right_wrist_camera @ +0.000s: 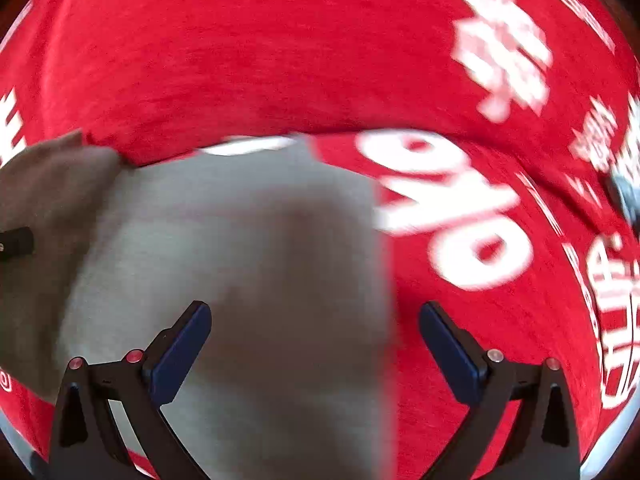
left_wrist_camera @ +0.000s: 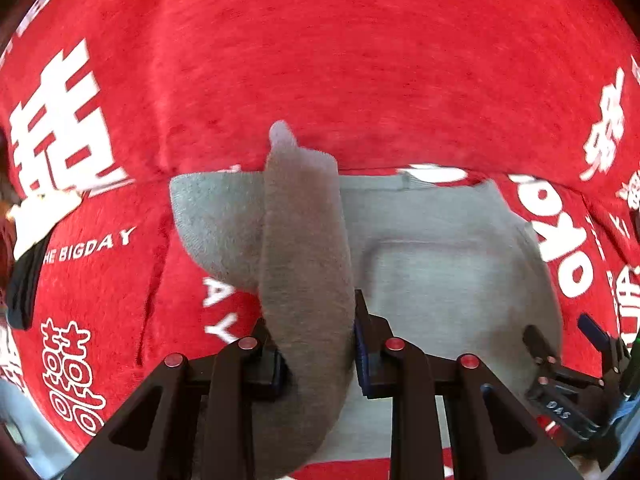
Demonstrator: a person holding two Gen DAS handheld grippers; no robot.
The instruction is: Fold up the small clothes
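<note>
Left wrist view: left gripper clamps a lifted strip of a small grey fuzzy knit garment, both black fingers pressed against the fabric. The pinched strip rises from between the pads and runs up and away from the camera, ending in a pale tip above the garment's far edge. Rest of the grey garment lies flat on a red fleece cloth with white printed characters and lettering, which covers the whole surface. A rounded grey lobe sticks out to the left of the lifted strip; the larger flat part spreads to the right. Right gripper shows at the far right edge, low over the garment's right side, fingers spread.

Right wrist view, motion blurred: right gripper has its jaws wide apart, blue pads facing inward, nothing between them but air. It hovers over the flat grey garment, whose right edge falls between the two fingers. Red printed cloth fills the rest. The lifted grey part bulges at the far left, with a black piece of the left gripper beside it.
</note>
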